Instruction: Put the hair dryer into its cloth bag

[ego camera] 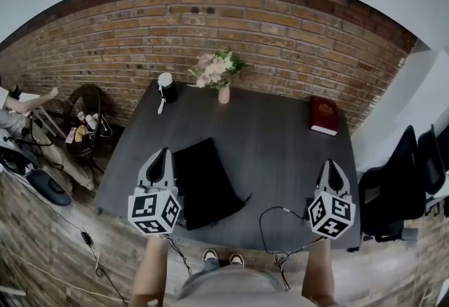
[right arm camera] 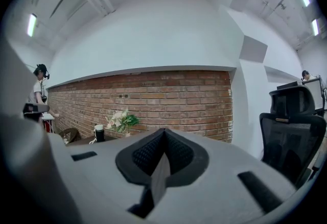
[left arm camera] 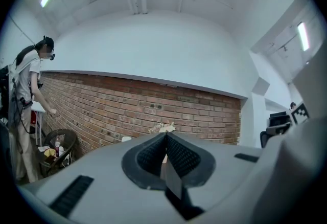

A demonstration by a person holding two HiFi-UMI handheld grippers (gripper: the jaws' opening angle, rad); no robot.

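Brick wall (ego camera: 280, 39) runs along the top of the head view, and a dark table (ego camera: 273, 151) stands right against it. The table's left edge faces a wicker basket (ego camera: 85, 116) and a person (ego camera: 14, 113) at the frame's left; its right edge faces black chairs (ego camera: 403, 179) at the lower right, with a strip of floor between. The near edge, at the bottom, is where the holder stands, and a loose cable (ego camera: 277, 228) curls over it.

On the table the bag (ego camera: 203, 183) lies flat at lower left of centre, black and slanting. The hair dryer (ego camera: 166, 87) stands upright at the table's upper left corner, well apart from the bag. Flowers (ego camera: 219, 71) sit at the far edge's middle, beside the dryer; a red book (ego camera: 324, 115) lies at the upper right. Most of the tabletop's middle and right is bare.

The left gripper (ego camera: 163, 153) is held at the lower left, just beside the bag's left edge; its own view shows the jaws clenched together on nothing. The right gripper (ego camera: 330, 162) is at the lower right over bare tabletop, well apart from the bag; its jaws too are pressed together and empty.
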